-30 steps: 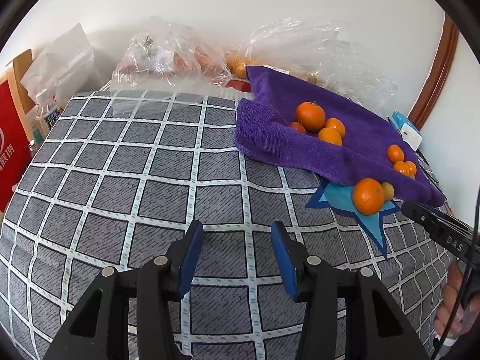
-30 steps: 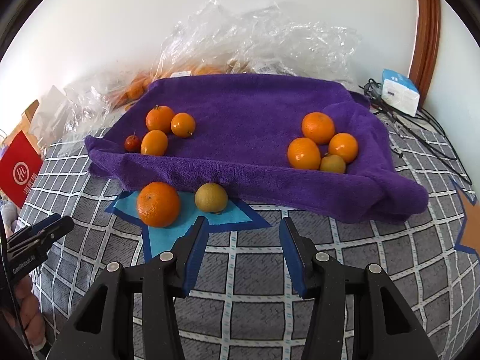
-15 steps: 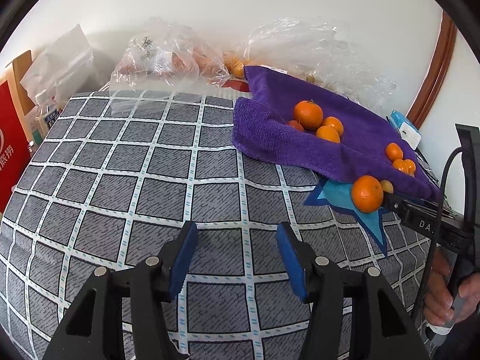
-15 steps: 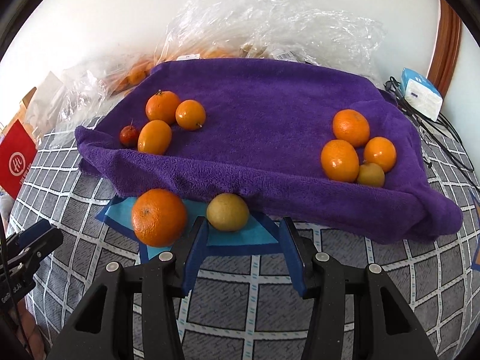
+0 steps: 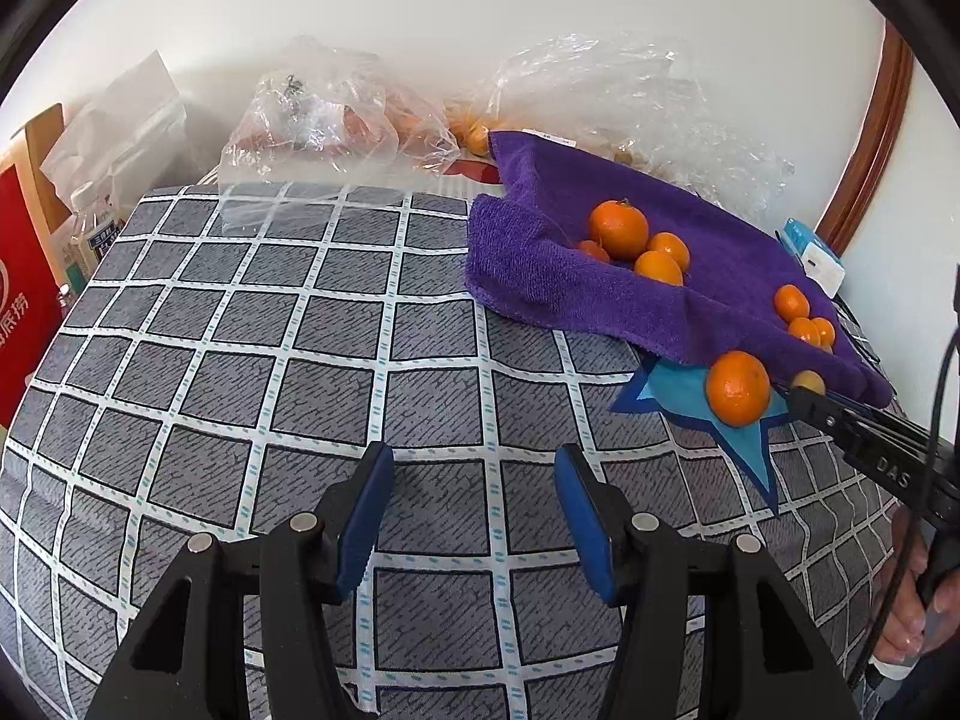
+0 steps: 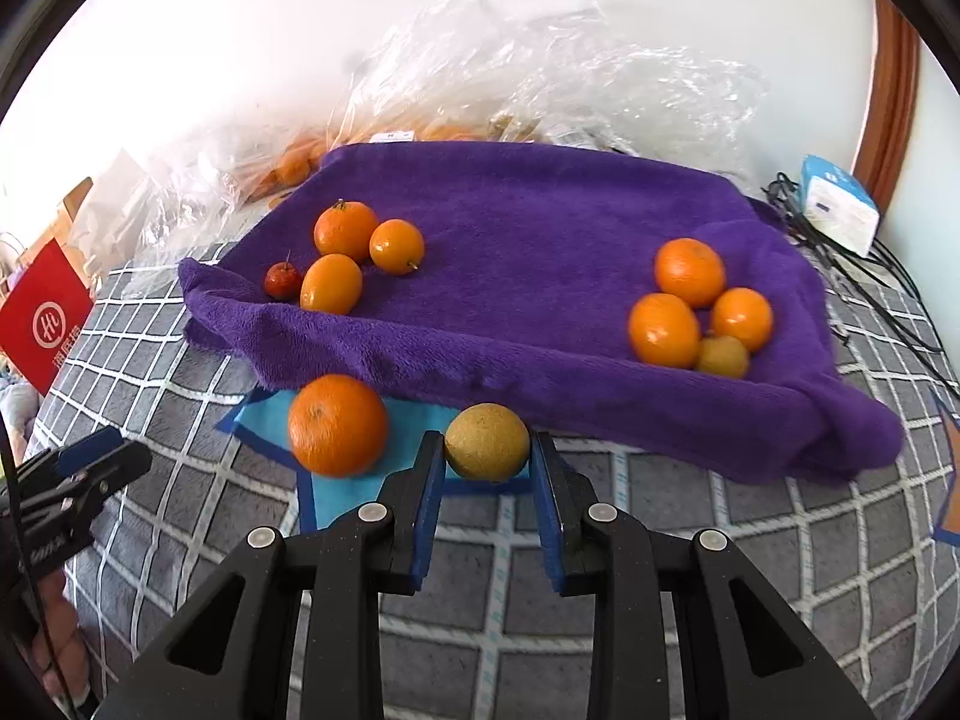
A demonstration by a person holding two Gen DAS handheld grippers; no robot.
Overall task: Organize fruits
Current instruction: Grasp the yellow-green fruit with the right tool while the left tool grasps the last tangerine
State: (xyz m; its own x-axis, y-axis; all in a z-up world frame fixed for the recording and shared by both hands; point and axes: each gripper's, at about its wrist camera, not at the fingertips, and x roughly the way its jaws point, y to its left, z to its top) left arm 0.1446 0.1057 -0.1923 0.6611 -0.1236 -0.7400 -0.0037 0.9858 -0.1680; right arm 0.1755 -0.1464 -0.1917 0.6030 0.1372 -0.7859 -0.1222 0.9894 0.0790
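Right wrist view: right gripper [image 6: 487, 459] clamped on the yellow-brown fruit [image 6: 487, 441].
Left to right: large orange [image 6: 337, 425] on the blue star mat [image 6: 267, 420], gripped fruit at the purple towel [image 6: 540, 252] edge; left gripper [image 5: 474, 513] hangs unclenched over the checked cloth [image 5: 240, 324].

Plush purple towel [image 6: 540, 276], crinkly plastic bags [image 6: 540, 60]

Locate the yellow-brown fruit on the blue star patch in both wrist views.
Left wrist: yellow-brown fruit far right, mostly hidden behind the right gripper, just right of the big orange.
Right wrist: yellow-brown fruit low centre, pinched between the right gripper's blue pads.
Shared landmark: the big orange on the blue star patch, at the purple towel's front edge.
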